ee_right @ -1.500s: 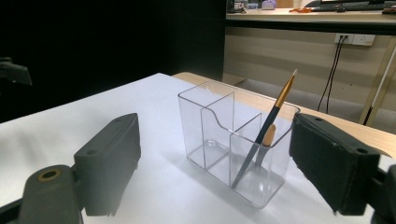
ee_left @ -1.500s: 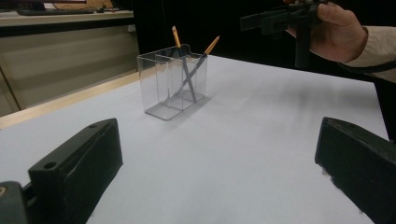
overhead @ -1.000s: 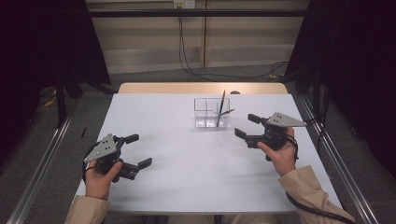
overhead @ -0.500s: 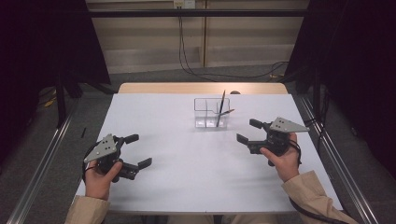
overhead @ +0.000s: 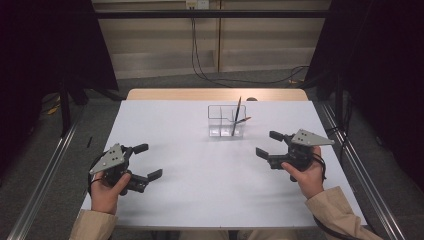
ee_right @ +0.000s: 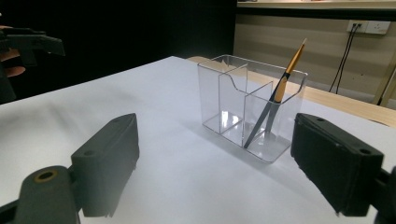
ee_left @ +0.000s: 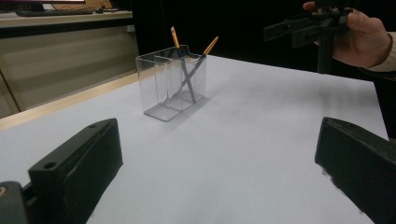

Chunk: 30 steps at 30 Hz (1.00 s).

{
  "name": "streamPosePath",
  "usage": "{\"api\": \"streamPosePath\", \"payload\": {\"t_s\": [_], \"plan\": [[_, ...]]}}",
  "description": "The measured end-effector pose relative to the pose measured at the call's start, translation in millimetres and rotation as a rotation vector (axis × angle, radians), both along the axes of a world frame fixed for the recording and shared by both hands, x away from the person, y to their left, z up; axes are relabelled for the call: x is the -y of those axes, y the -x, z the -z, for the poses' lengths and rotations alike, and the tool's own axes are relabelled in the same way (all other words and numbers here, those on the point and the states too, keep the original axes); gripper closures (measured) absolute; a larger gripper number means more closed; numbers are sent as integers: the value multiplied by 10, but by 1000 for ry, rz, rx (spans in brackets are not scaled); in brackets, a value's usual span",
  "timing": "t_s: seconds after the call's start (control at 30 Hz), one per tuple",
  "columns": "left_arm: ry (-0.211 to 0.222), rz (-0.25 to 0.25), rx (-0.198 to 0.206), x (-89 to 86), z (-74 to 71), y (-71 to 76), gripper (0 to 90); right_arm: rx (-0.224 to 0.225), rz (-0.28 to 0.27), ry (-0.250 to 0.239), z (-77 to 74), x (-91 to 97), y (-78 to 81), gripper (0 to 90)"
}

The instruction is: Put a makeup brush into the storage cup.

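A clear plastic holder [overhead: 226, 120] with several compartments stands on the far middle of the white table [overhead: 200, 200]. Two thin grey brushes with golden ends [overhead: 236, 116] lean in its right compartment. My left gripper [overhead: 149, 161] rests open at the near left, held by a hand, with nothing between its jaws. My right gripper [overhead: 266, 144] is open at the right, a little nearer than the holder, and also holds nothing. In the left gripper view the holder [ee_left: 173, 86] stands beyond my left gripper [ee_left: 217, 158]. In the right gripper view the holder [ee_right: 250, 105] stands close ahead of my right gripper [ee_right: 219, 163].
A wooden strip [overhead: 215, 94] borders the table's far edge. Metal rails [overhead: 350, 160] run along both sides. Cables [overhead: 200, 60] hang on the wall behind. The other hand's gripper [ee_left: 299, 30] shows at the top right of the left gripper view.
My right gripper has drifted slightly toward the near edge of the table. The left gripper has stayed where it was. Both stay open.
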<state>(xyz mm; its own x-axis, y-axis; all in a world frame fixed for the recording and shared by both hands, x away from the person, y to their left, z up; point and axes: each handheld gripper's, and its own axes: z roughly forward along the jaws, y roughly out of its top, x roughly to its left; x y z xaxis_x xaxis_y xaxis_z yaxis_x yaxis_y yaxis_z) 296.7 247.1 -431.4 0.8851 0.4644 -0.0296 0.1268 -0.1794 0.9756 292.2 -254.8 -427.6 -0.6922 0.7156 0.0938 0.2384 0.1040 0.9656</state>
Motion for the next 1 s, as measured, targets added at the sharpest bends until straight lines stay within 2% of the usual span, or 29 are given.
{"api": "streamPosePath", "payload": {"t_s": [0.6,1.0], "plan": [[6,-2,3,-2,-5,1,6,-10,-7,9,31,49,107,132],[7,1,3,3,-9,1,6,-10,12,18,50,217,214,125]]}}
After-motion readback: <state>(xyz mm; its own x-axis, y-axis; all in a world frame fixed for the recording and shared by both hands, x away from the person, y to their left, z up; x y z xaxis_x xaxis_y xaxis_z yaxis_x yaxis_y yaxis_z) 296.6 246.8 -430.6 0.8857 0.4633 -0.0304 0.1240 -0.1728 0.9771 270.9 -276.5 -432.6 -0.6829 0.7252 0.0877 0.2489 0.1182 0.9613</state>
